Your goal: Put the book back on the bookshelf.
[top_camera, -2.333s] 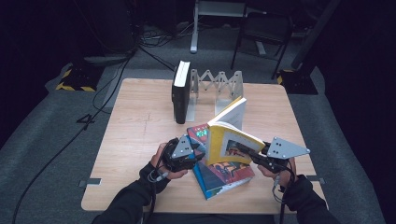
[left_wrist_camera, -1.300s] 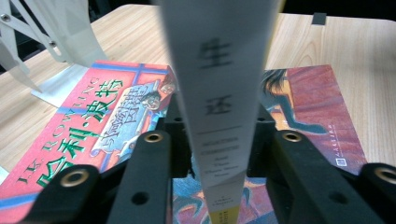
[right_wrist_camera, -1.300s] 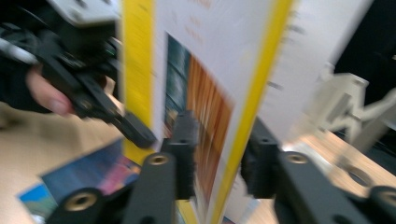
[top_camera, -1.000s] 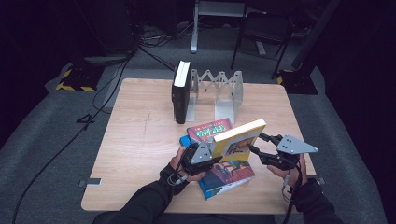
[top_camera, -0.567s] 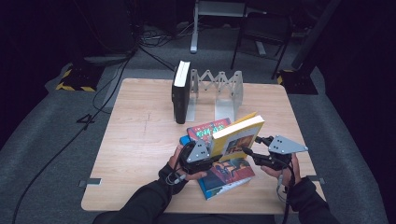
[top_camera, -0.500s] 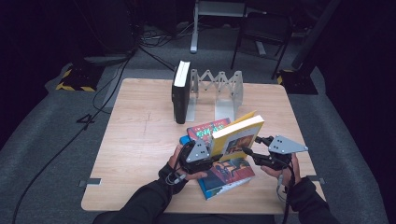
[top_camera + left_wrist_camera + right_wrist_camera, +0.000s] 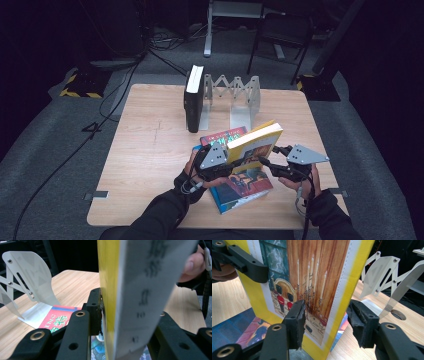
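Yellow book, lifted since a second ago off the flat books at the table's near edge, is clamped by the left gripper. Right gripper stands open around its corner. Beyond waits the metal book rack, its likely destination.

The held book has a yellow cover framing a brown, candle-lit picture with red-coated figures, its spine pale grey with dark letters, while the book beneath shows red, blue and orange, the claws are black, and the table is light wood.
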A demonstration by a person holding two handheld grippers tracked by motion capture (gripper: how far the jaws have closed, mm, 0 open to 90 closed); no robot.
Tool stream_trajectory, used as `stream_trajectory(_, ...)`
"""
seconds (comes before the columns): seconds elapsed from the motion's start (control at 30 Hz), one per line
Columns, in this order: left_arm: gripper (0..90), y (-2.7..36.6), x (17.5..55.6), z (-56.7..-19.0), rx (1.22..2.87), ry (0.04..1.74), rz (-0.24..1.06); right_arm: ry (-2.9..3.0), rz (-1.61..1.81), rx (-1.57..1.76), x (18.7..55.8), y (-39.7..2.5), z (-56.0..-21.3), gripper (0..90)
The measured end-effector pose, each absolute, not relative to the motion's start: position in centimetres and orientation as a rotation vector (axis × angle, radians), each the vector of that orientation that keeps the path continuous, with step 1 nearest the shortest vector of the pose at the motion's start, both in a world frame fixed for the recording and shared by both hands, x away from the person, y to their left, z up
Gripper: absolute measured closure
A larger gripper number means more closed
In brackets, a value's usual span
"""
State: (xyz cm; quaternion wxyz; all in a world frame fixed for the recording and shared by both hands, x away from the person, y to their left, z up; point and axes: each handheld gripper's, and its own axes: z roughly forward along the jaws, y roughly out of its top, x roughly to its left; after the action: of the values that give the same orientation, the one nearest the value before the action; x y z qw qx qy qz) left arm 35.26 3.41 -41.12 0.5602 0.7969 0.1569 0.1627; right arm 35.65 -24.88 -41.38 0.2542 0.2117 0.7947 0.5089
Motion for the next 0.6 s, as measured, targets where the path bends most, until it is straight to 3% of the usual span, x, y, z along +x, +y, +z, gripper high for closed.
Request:
stream_trajectory(0.2,68.8,3.0,35.4,-41.0,1.881,0.362,0.405,2.162,1.378,0.579,35.6,-24.9,-41.4,47.2)
stream_trajectory(0.6,74.4,3.2,35.7,-40.9,1.88,0.397,0.415,2.271,1.281,0.578,34.6,-26.5,-42.1,34.8)
